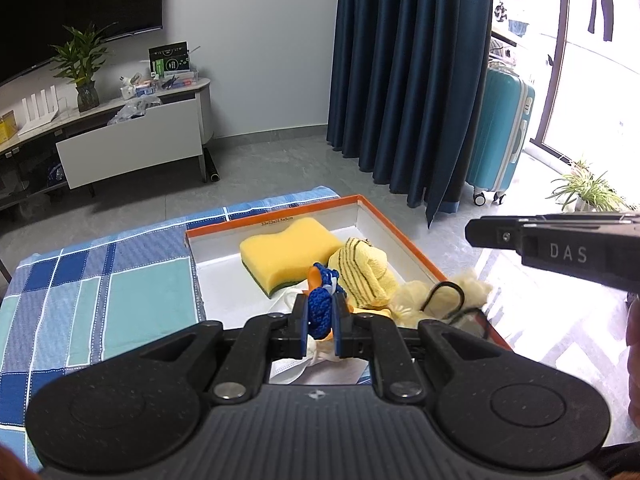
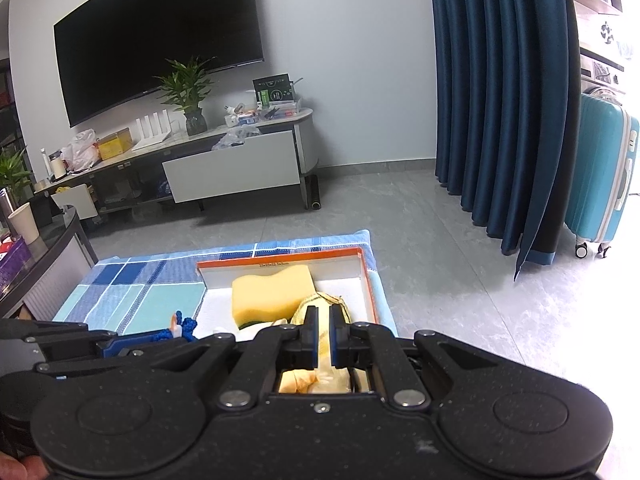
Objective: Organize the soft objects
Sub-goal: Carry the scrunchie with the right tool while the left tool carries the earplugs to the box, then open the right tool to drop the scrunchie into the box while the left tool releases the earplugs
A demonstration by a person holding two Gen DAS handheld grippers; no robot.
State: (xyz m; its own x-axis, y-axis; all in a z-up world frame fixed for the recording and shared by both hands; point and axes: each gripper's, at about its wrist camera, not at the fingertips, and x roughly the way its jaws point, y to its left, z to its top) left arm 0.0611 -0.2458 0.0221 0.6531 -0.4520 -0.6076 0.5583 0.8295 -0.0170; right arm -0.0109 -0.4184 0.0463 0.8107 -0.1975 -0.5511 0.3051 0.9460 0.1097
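An orange-rimmed white box (image 1: 280, 211) (image 2: 280, 259) lies on a blue checked cloth (image 1: 100, 280). Inside it are a yellow sponge (image 1: 290, 250) (image 2: 272, 294) with a green underside and a yellow striped cloth (image 1: 366, 276) (image 2: 320, 300). A pale fluffy piece with a black loop (image 1: 440, 298) rests on the box's right edge. Over the box's near part, my left gripper (image 1: 322, 305) (image 2: 178, 330) is shut on a blue knitted toy (image 1: 320, 320) with orange and white parts. My right gripper (image 2: 324, 322) (image 1: 469, 232) hovers above the right side of the box, shut, with nothing hanging from it.
A TV stand (image 2: 232, 176) with an open white drawer front stands against the far wall. Blue curtains (image 1: 408, 80) and a turquoise suitcase (image 1: 500, 136) stand at the right, with a potted plant (image 1: 588, 188) on the floor. A dark round table (image 2: 44, 256) is at the left.
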